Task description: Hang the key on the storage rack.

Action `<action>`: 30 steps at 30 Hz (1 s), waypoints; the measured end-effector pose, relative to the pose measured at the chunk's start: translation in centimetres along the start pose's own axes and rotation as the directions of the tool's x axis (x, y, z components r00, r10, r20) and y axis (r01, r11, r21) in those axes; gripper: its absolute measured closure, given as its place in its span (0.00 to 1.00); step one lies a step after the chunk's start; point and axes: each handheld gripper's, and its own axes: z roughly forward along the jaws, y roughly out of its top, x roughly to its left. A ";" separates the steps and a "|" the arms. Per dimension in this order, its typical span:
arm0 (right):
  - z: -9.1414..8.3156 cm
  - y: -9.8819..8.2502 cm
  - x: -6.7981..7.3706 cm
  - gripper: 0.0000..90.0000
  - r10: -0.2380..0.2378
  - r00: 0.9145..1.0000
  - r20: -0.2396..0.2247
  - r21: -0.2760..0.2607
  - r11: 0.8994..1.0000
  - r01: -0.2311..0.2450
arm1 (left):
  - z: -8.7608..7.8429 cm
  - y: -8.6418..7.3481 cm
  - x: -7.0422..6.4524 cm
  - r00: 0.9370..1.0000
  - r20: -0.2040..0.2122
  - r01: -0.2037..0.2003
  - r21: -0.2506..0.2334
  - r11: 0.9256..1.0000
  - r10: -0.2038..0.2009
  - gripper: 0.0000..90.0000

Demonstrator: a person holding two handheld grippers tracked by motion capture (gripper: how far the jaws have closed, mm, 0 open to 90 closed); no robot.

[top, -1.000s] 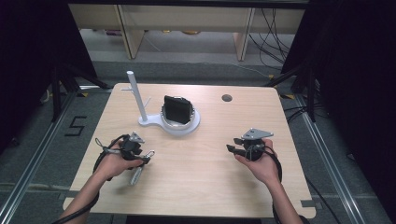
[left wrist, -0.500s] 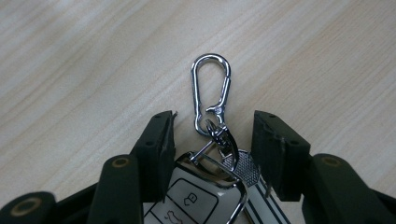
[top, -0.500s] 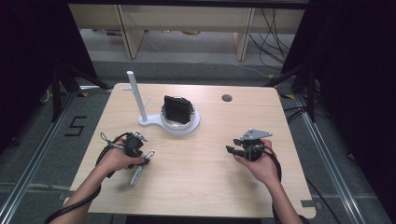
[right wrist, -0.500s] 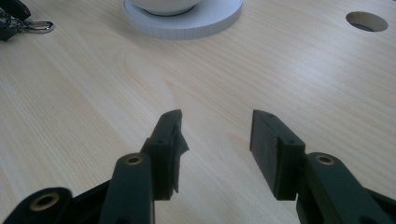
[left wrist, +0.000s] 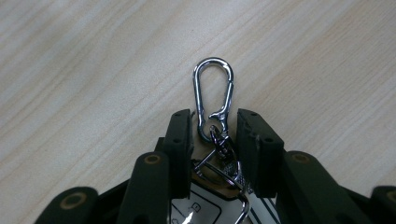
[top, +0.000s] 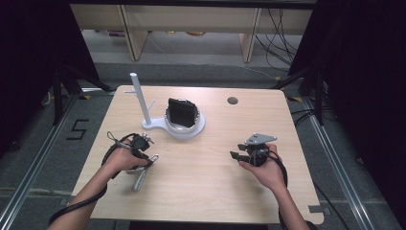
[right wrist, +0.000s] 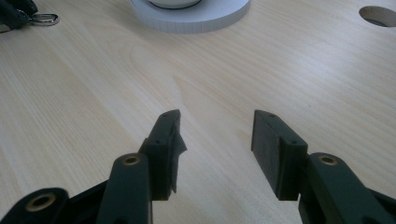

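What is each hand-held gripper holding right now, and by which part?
The left hand-held gripper, jaws just closing, clamps the keychain at the carabiner's base, where the key ring joins. The right hand-held gripper is open, holding nothing.

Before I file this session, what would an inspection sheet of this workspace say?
Surface: pale wooden table, with a round cable hole near its far edge.
Job's things: a key tag with a silver carabiner clip lies flat on the table.
Clutter: a white round stand holding a black pouch-like item, with a white branched post beside it.
Grippers: left hand-held gripper has just been closing, its jaws either side of the keyring's tag end; whether they press it is unclear. Right hand-held gripper open, nothing between its jaws, jaws just been opening.
Cables: a black cable trails along the left forearm.
Surroundings: dark curtains, grey floor, wooden shelving beyond the table.
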 end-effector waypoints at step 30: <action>-0.1 -0.1 -0.1 0.58 0.003 1.000 0.011 -0.007 1.000 -0.003 | -1.2 1.1 -0.8 0.999 -0.005 -0.039 0.007 0.999 0.039 0.99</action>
